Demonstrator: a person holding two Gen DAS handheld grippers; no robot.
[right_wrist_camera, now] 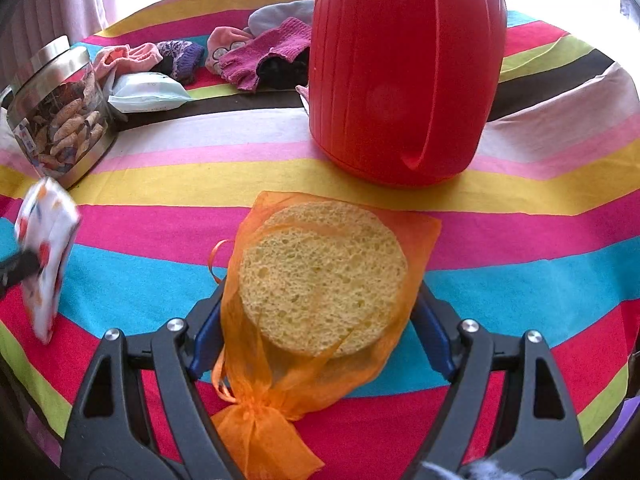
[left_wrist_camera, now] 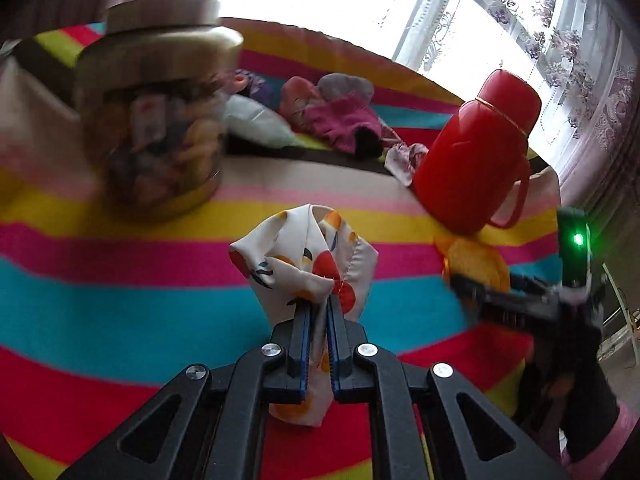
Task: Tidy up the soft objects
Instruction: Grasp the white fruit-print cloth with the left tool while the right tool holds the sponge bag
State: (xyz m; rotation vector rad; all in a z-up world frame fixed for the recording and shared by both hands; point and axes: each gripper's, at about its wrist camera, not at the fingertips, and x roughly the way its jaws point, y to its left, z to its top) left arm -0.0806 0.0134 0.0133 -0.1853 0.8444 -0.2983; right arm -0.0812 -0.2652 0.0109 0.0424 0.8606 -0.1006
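Observation:
My left gripper is shut on a white cloth with orange and red prints and holds it above the striped tablecloth. The cloth also shows at the left edge of the right wrist view. My right gripper is closed around a round yellow sponge in an orange mesh bag, its fingers pressing both sides. That sponge and gripper show in the left wrist view. A pile of socks and gloves lies at the far side of the table, also seen in the right wrist view.
A red thermos jug stands right behind the sponge, also in the left wrist view. A glass jar with a metal lid stands at the left. A pale wipes packet lies beside it. A window is behind.

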